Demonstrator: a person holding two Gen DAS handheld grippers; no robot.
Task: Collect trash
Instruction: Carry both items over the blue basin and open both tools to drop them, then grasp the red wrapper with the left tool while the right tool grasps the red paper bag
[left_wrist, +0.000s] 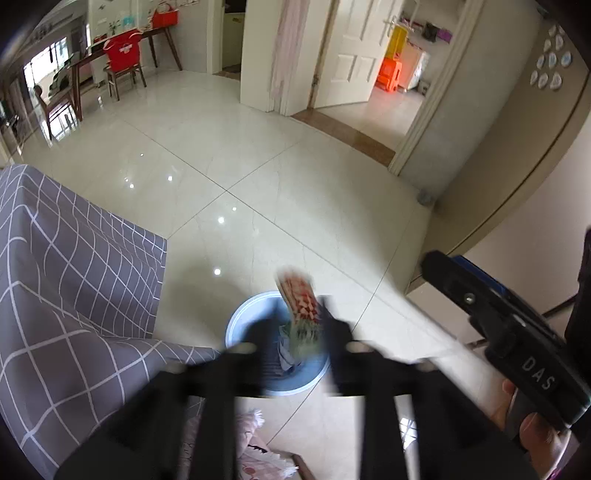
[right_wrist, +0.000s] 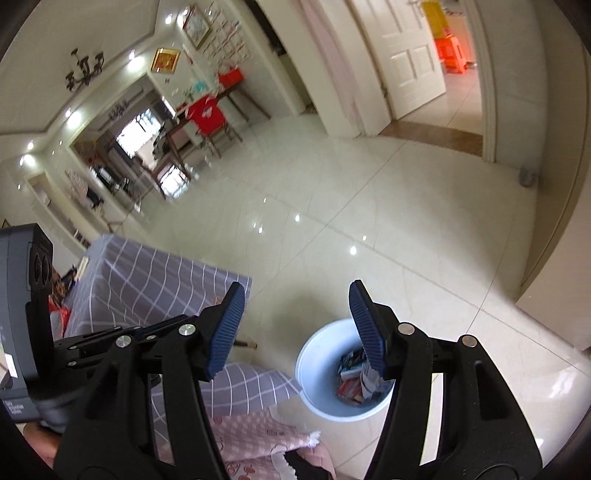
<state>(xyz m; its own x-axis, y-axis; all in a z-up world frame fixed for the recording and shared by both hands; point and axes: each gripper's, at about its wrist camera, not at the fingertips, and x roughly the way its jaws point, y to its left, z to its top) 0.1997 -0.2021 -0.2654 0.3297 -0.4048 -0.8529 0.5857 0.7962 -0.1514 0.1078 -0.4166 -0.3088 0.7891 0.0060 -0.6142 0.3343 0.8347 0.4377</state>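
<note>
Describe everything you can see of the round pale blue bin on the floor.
The round pale blue plastic bin stands upright and open-topped on the glossy cream tiled floor, beside the corner of the grey checked tablecloth, which hangs close to it. It looks smooth and thin-walled, with a lighter rim. Inside lie crumpled printed wrappers. In the left wrist view, a red-and-white patterned wrapper shows blurred at its mouth.

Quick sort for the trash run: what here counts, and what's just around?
Job: red-patterned wrapper above the blue bin; wrappers already inside.
Lying about: grid tablecloth, pink cloth, red-draped chair, orange stool.
</note>
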